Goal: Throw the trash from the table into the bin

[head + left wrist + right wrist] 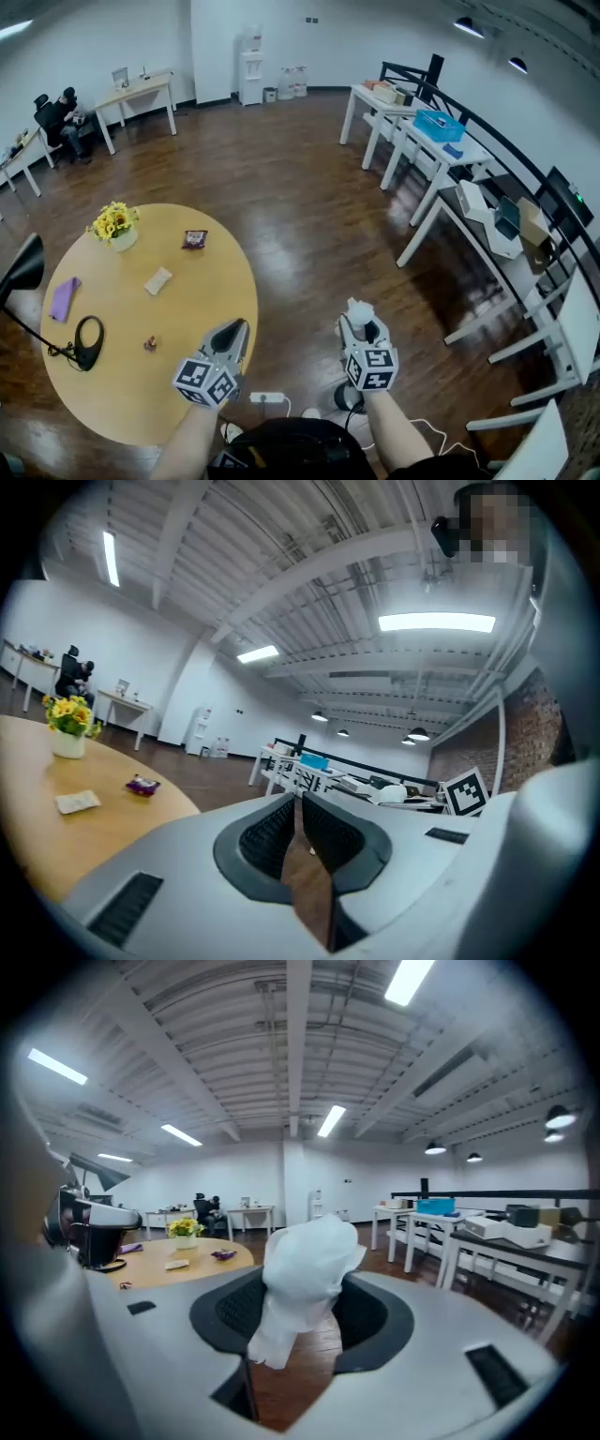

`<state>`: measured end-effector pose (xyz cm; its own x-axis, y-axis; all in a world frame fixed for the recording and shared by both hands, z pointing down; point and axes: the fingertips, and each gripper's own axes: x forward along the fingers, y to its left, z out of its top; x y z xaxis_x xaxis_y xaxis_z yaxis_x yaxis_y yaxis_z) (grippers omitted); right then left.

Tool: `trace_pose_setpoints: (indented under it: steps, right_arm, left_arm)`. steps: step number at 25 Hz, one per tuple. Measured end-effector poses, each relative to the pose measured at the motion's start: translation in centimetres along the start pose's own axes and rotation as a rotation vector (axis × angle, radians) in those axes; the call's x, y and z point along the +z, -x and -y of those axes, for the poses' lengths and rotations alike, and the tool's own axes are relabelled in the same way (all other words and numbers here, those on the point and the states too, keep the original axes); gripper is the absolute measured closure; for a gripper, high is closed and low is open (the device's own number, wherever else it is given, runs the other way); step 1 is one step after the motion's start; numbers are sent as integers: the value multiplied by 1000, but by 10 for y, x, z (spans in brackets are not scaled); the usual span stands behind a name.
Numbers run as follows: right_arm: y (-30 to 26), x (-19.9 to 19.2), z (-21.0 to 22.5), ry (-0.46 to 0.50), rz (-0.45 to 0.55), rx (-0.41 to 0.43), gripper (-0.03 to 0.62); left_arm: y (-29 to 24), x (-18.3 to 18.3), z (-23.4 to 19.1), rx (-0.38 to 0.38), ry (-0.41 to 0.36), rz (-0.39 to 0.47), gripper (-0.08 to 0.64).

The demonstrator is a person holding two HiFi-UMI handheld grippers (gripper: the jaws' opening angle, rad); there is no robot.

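On my right gripper [364, 323] the jaws are clamped on a crumpled white tissue [305, 1269]; the wad bulges above the pads and a loose tail hangs below them. From the head view I see this gripper held over the wooden floor [309, 225], off to the right of the round desk [187, 319] and clear of its edge.

My left gripper [234, 330] sits over the desk's near right rim. In its own view the jaws stand together, with only a thin sliver of floor showing between the pads, and I can see nothing held between them.

More bits lie on the desk: a purple snack wrapper [194, 239] towards the far side, a pale flat packet [157, 280] nearer the middle, and a small dark scrap [150, 344] close to the near edge; I cannot tell what the scrap is. They lie well apart from each other. A pot of yellow flowers [115, 225] stands at the far left of the desk, just left of the wrapper. A purple cloth [64, 298] lies at the left edge, and beside it is the round base of a black lamp [89, 342].

A row of white desks [441, 159] lines the railing on the right, one carrying a blue tray [439, 125]
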<state>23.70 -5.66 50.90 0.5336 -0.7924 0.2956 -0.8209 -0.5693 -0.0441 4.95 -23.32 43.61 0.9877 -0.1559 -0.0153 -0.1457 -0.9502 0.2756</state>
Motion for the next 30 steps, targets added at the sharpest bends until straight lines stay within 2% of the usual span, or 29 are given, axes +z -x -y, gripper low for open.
trace_pose_setpoints:
  steps: [8, 11, 14, 18, 23, 30]
  right_arm:
    - [109, -15, 157, -77, 58, -313, 387]
    - [146, -20, 192, -123, 95, -426, 387]
    - [176, -28, 208, -164, 123, -510, 387]
    - [194, -47, 220, -196, 111, -562, 387]
    - [213, -72, 241, -228, 75, -604, 385]
    - [206, -106, 257, -242, -30, -570, 385]
  left_arm:
    - [-103, -20, 130, -259, -9, 23, 514]
    - [-125, -24, 164, -349, -7, 12, 514]
    - [-139, -32, 190, -434, 2, -14, 514]
    - [-160, -50, 218, -502, -1, -56, 514]
    - [-171, -82, 244, -537, 23, -128, 514]
    - [-182, -117, 242, -482, 49, -199, 514]
